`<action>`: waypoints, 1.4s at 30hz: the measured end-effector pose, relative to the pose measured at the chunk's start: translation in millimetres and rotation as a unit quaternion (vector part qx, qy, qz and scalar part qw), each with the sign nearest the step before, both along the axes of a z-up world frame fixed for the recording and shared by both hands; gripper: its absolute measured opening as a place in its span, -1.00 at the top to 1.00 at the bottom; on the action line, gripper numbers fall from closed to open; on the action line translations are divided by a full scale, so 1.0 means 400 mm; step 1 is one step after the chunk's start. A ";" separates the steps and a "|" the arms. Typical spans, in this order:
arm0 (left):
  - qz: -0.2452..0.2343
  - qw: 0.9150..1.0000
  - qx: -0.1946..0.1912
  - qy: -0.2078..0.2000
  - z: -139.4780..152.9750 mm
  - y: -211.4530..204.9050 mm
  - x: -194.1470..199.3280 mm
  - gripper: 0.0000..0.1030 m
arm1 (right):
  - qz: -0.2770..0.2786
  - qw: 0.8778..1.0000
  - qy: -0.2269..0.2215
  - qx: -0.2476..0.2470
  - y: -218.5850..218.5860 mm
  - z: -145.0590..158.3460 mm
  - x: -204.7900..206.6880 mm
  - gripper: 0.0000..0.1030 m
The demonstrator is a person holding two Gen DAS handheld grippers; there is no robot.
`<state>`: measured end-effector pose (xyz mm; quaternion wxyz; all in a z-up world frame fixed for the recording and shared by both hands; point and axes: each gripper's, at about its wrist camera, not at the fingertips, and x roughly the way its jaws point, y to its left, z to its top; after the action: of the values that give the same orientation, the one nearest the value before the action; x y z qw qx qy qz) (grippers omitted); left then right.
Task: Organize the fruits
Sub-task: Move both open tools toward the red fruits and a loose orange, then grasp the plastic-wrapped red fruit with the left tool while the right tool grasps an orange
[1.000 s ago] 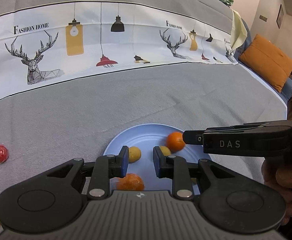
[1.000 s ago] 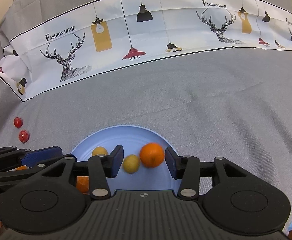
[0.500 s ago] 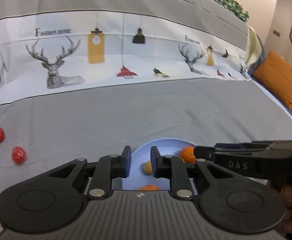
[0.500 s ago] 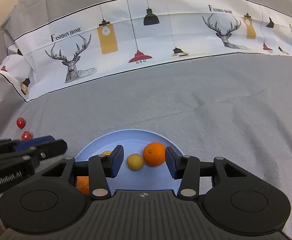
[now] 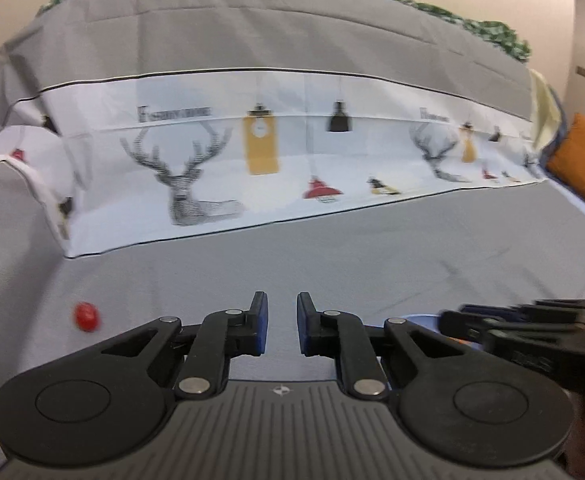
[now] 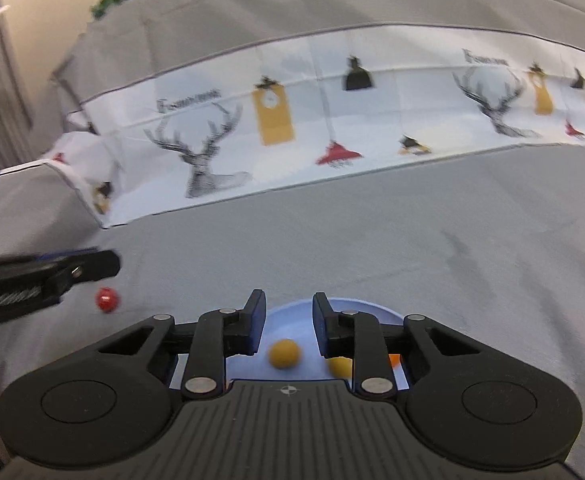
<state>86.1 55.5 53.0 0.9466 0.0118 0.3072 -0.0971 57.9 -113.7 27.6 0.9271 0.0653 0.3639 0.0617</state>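
Left tool [image 5: 280, 326]: fingers parted by a narrow gap, nothing between them; held over bare grey cloth, left of the blue plate.
Right tool [image 6: 286, 330]: fingers parted a little wider, nothing gripped; held over the blue plate's near half.
Blue plate [image 6: 292, 312]: lies on the grey cloth; in the left view only a sliver of its rim [image 5: 420, 317] shows, behind the right tool's fingers.
Yellow fruit [image 6: 283, 353]: on the plate, seen in the gap between the right tool's fingers, not touched by them.
Second yellow fruit [image 6: 339, 366]: on the plate, right of the first, partly hidden by a finger.
Orange fruit [image 6: 394, 359]: on the plate, only an edge visible.
Red fruit [image 5: 87, 316]: on the cloth, well left of the plate, near the left tool.
Surface [image 5: 372, 248]: grey cloth, with a white deer-print cloth [image 5: 196, 168] beyond the plate; whether a worktop lies beneath cannot be told.
Progress: several fruits plated; at least the red one remains outside, likely the next pick.
Change since earlier frames: left tool has swung leftward off the plate toward the red fruit; right tool's gap has narrowed.
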 end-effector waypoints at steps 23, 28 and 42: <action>0.189 0.957 -0.135 0.175 -0.161 0.308 0.164 0.25 | 0.230 0.972 0.042 -0.024 0.352 -0.118 0.017 0.19; 0.192 0.955 -0.135 0.180 -0.185 0.316 0.194 0.17 | 0.248 0.966 0.066 -0.018 0.382 -0.148 0.034 0.02; 0.168 0.965 -0.090 0.180 -0.216 0.294 0.236 0.13 | 0.266 0.958 0.102 -0.036 0.424 -0.204 0.064 0.22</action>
<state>180.5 173.1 -33.5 0.8757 -0.1435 0.4597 0.0358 83.6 56.0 -54.0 0.8367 -0.0619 0.4628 0.2862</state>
